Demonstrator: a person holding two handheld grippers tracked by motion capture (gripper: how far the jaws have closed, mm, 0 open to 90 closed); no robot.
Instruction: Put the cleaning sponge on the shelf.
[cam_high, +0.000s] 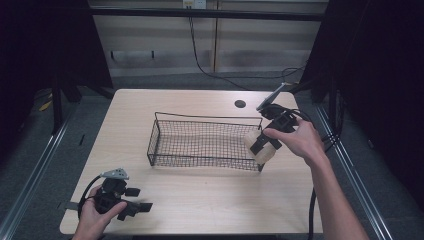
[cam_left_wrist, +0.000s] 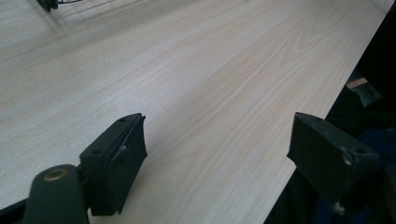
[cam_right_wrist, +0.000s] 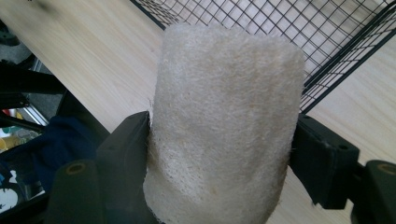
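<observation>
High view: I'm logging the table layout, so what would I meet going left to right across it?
Left gripper at the near left, open → wire basket mid-table → loofah-like pad at the basket's right end, held by the right gripper.

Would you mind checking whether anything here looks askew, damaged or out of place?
Nothing stands out. The wire basket sits flat on the table, the right gripper holds the loofah at its end, and the left gripper is open.

I count one wire basket (cam_high: 200, 142) at the middle of the table (cam_high: 200, 200) and one loofah (cam_right_wrist: 224, 126) at the basket's right end. I see two grippers: the left (cam_high: 142, 206) near the front left corner, the right (cam_high: 264, 142) by the right edge.
</observation>
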